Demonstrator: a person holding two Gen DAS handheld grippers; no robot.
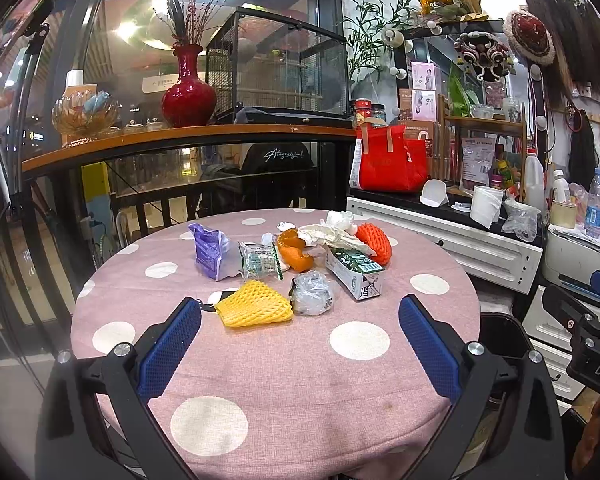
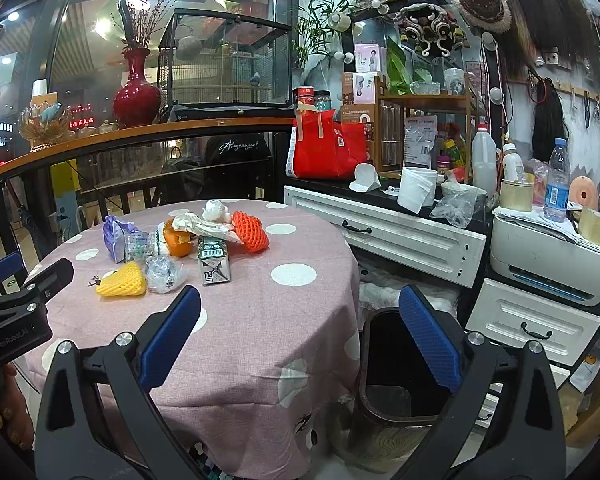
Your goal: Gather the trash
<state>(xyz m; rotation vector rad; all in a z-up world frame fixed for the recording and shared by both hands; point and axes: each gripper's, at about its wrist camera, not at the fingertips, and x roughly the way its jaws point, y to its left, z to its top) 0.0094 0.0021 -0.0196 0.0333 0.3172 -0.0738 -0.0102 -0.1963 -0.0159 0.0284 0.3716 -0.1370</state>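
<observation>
Both the left gripper (image 1: pixel 300 320) and right gripper (image 2: pixel 300 312) hover with jaws wide apart and empty, while the trash (image 1: pixel 296 260) lies clustered mid-desk (image 1: pixel 300 380), the bin (image 2: pixel 392 384) standing beside it.

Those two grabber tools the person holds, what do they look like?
Each gripper, left and right, is a black frame with silver screws, forking into two fingers faced with blue textured pads. White lettering, "GenRobot.AI", marks the left one's body in the right wrist view.
</observation>
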